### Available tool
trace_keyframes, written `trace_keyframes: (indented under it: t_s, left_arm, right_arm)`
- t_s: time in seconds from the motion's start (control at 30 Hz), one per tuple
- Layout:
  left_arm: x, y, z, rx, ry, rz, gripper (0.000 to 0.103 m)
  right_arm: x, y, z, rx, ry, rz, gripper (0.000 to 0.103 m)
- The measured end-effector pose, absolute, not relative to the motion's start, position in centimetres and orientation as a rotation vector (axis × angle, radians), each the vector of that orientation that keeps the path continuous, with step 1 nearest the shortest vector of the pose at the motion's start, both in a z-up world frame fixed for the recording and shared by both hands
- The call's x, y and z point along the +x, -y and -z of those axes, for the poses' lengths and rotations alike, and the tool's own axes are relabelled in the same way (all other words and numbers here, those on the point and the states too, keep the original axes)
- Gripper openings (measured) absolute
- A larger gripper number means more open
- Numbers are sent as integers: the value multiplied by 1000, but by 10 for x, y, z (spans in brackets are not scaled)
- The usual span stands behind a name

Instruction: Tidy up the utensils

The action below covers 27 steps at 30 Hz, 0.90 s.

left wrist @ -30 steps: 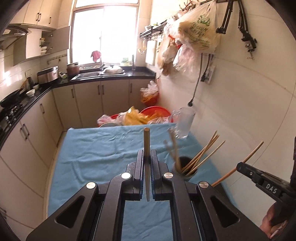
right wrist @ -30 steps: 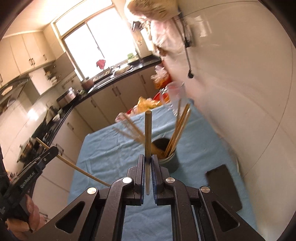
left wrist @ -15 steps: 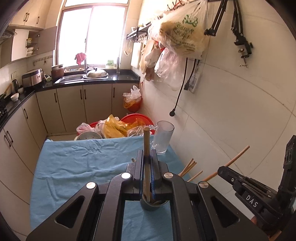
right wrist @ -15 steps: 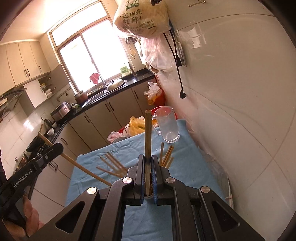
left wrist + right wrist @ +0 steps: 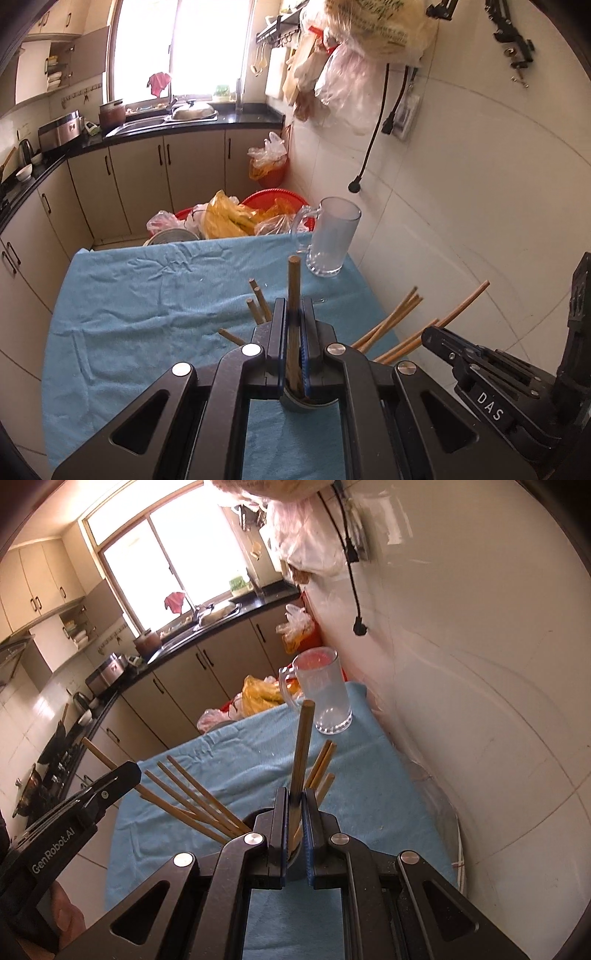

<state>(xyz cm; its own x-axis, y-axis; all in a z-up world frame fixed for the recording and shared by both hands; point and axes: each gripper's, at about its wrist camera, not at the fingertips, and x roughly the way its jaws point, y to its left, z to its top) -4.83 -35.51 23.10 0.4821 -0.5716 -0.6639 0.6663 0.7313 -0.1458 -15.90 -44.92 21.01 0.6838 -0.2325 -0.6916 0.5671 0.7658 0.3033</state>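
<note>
**Two chopsticks nearly in the holder**

My left gripper (image 5: 293, 350) pinches one chopstick (image 5: 294, 295); my right gripper (image 5: 295, 830) pinches another (image 5: 303, 746). Both sticks hang over the holder (image 5: 306, 402) just beneath the fingers, where several chopsticks (image 5: 192, 797) already stand. Remaining, I judge: lower, release.

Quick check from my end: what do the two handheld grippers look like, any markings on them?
Both are matte black, with angular frames, triangular cutouts, round silver bolts and blue-edged pads. The left gripper bears white "GenRobot.AI" lettering on its side; the right gripper bears white "DAS". No cables or sleeves show.
</note>
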Motion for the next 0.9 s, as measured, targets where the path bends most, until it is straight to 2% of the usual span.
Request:
trace_keyframes:
  t_s: [0.27, 0.3, 0.37, 0.4, 0.57, 0.67, 0.73, 0.9]
  left_arm:
    - [-38, 351, -229, 125, -758, 729, 7]
    - [-38, 349, -231, 120, -756, 729, 9]
    - [-38, 345, -236, 114, -741, 724, 19]
    - [-39, 344, -238, 112, -729, 720, 24]
    - [-46, 329, -254, 107, -680, 705, 35]
    - [-53, 317, -260, 122, -635, 676, 51]
    - [-59, 307, -262, 131, -603, 643, 67]
    - [-78, 284, -255, 190, -555, 606, 84]
  right_arm:
    - [-152, 453, -216, 524, -670, 472, 8]
    - [-153, 453, -218, 521, -664, 473, 9]
    - [-156, 453, -224, 520, -646, 477, 11]
    - [-158, 453, -228, 519, -639, 481, 15]
    - [-173, 453, -246, 519, -590, 512, 28]
    - [-183, 449, -256, 511, -574, 545, 39]
    - [-190, 445, -259, 498, -574, 572, 55]
    - [-207, 427, -264, 439, -580, 641, 75]
